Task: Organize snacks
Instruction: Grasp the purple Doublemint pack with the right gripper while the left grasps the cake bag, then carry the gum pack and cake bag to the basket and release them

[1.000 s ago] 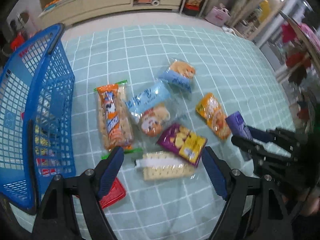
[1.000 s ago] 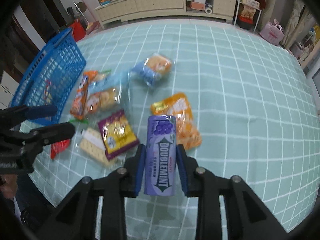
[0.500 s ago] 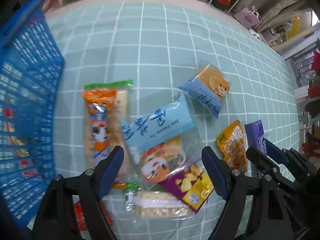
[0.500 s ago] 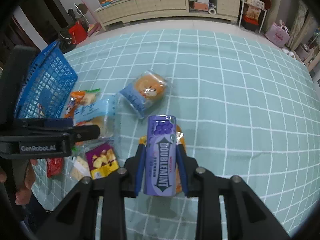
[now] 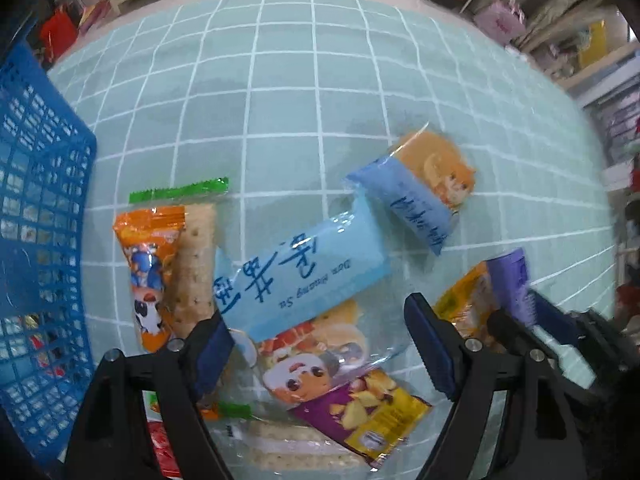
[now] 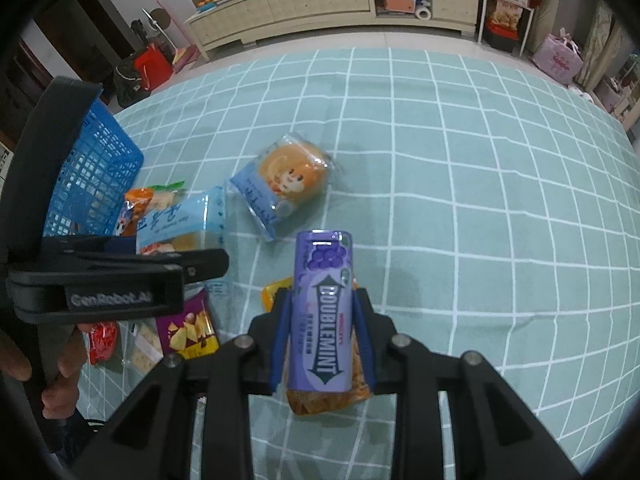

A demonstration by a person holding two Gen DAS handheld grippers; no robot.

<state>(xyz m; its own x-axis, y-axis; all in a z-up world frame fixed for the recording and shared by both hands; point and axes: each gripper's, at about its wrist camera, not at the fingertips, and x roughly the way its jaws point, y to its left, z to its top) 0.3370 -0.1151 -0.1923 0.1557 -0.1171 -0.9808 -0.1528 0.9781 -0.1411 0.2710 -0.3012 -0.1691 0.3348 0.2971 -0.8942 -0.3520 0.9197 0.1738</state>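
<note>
Purple cylindrical Doublemint gum tube (image 6: 323, 312) is pinched by the right gripper (image 6: 322, 330), while the spread left gripper (image 5: 316, 354) straddles the pale-blue plastic snack packet (image 5: 304, 276), lying diagonally.

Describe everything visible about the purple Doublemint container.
The Doublemint container is a slim, glossy purple canister, plastic by its look, with a grape picture at its far end and white DOUBLEMINT lettering in a dark arrow-ended band. It is clamped by its long sides between the blue pads of the right tool, pointing away from the camera, held above an orange snack packet on the checked cloth.
</note>
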